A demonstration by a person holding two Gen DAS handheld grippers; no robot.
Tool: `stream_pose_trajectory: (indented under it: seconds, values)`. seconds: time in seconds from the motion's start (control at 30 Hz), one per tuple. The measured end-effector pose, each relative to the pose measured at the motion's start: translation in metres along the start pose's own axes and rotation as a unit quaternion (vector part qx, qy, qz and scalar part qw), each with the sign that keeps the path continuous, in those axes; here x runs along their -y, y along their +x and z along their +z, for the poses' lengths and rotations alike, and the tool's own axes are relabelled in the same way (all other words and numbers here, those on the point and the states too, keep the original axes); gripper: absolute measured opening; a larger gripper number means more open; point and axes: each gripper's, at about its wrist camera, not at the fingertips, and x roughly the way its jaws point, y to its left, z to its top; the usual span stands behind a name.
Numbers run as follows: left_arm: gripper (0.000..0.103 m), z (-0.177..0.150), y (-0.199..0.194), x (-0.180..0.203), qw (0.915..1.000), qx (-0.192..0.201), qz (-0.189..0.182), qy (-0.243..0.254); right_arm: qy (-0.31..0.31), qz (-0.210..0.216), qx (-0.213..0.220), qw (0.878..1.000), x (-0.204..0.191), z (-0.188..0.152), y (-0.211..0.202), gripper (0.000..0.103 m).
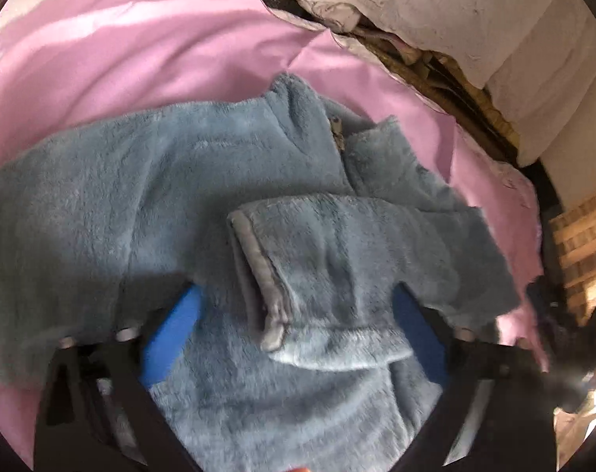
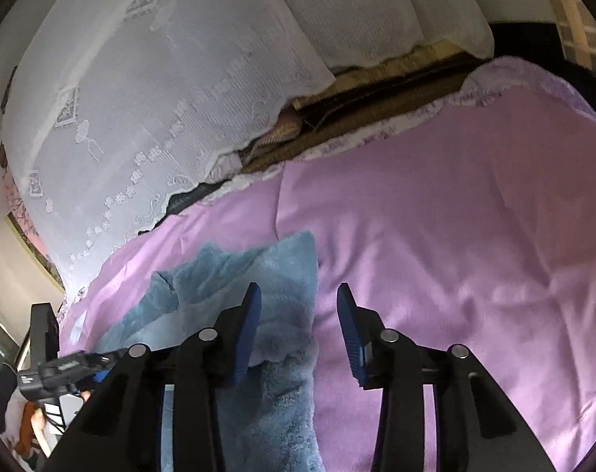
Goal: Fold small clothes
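Note:
A small fluffy blue-grey fleece jacket (image 1: 203, 181) with a zip lies on a pink sheet (image 1: 140, 51). One sleeve with a grey cuff (image 1: 258, 271) is folded across the jacket's body. My left gripper (image 1: 298, 303) is open, its blue fingers spread wide just above the folded sleeve, holding nothing. In the right wrist view the jacket (image 2: 274, 287) lies at the lower left. My right gripper (image 2: 298, 295) is open and empty over the jacket's right edge, where fleece meets the pink sheet (image 2: 455, 255).
White lace cloth (image 2: 160, 98) covers the furniture behind the sheet, also in the left wrist view (image 1: 455, 11). A dark gap with woven matting (image 2: 376, 110) runs between them. The left gripper's black body (image 2: 54, 365) shows at the lower left.

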Motion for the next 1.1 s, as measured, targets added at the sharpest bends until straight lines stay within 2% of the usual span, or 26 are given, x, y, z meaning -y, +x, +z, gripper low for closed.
stream_pose_trajectory:
  seconds: [0.1,0.17,0.27,0.37,0.43,0.47,0.53,0.63,0.73,0.8,0.87,0.93,1.0,1.03,1.07,1.1]
  values:
    - [0.036,-0.001,-0.002,-0.001,0.9987,0.026,0.039,0.021,-0.015,-0.01,0.004,1.0,-0.006,0.002,-0.002,0.04]
    - [0.028,-0.002,-0.005,-0.009,0.9978,0.035,0.053,0.018,-0.021,-0.016,-0.001,1.0,-0.012,0.003,0.001,0.04]
    - [0.028,0.002,-0.01,-0.021,0.9964,0.045,0.071,0.007,-0.033,-0.016,-0.009,0.999,-0.023,0.005,0.006,0.04]
    - [0.028,0.004,-0.012,-0.03,0.9945,0.053,0.09,0.001,-0.06,-0.035,-0.021,0.997,-0.034,0.003,0.014,0.04]
    - [0.028,0.005,-0.015,-0.028,0.9923,0.064,0.107,0.005,-0.085,-0.062,-0.045,0.993,-0.039,-0.002,0.024,0.04]
    - [0.028,0.005,-0.016,-0.024,0.9884,0.074,0.131,0.016,-0.11,-0.09,-0.084,0.986,-0.04,-0.007,0.038,0.041]
    - [0.029,0.003,-0.013,-0.016,0.984,0.078,0.156,0.038,-0.128,-0.099,-0.166,0.973,-0.034,-0.024,0.066,0.04]
    - [0.031,0.0,-0.015,-0.011,0.9805,0.083,0.17,0.053,-0.134,-0.099,-0.167,0.972,-0.032,-0.026,0.067,0.041]
    - [0.036,-0.002,-0.033,-0.007,0.9787,0.107,0.163,0.062,-0.137,-0.089,-0.122,0.979,-0.038,-0.011,0.046,0.041]
    - [0.046,-0.003,-0.045,-0.001,0.9794,0.123,0.145,0.067,-0.131,-0.089,-0.1,0.982,-0.041,0.006,0.039,0.041]
    - [0.058,-0.004,-0.051,0.01,0.9808,0.128,0.124,0.08,-0.125,-0.09,-0.101,0.983,-0.044,0.024,0.052,0.041]
    - [0.065,-0.006,-0.046,0.02,0.9813,0.116,0.118,0.097,-0.119,-0.089,-0.114,0.982,-0.044,0.033,0.073,0.039]
    - [0.067,-0.008,-0.025,0.022,0.9796,0.087,0.143,0.111,-0.106,-0.102,-0.147,0.978,-0.04,0.035,0.107,0.03]
    - [0.067,-0.008,-0.012,0.021,0.9788,0.07,0.158,0.109,-0.092,-0.11,-0.171,0.975,-0.032,0.03,0.128,0.029]
    - [0.074,-0.007,0.004,0.012,0.981,0.043,0.162,0.099,-0.083,-0.111,-0.179,0.974,-0.025,0.024,0.139,0.029]
    - [0.076,-0.005,0.009,0.007,0.9838,0.04,0.15,0.089,-0.078,-0.103,-0.164,0.978,-0.02,0.022,0.141,0.03]
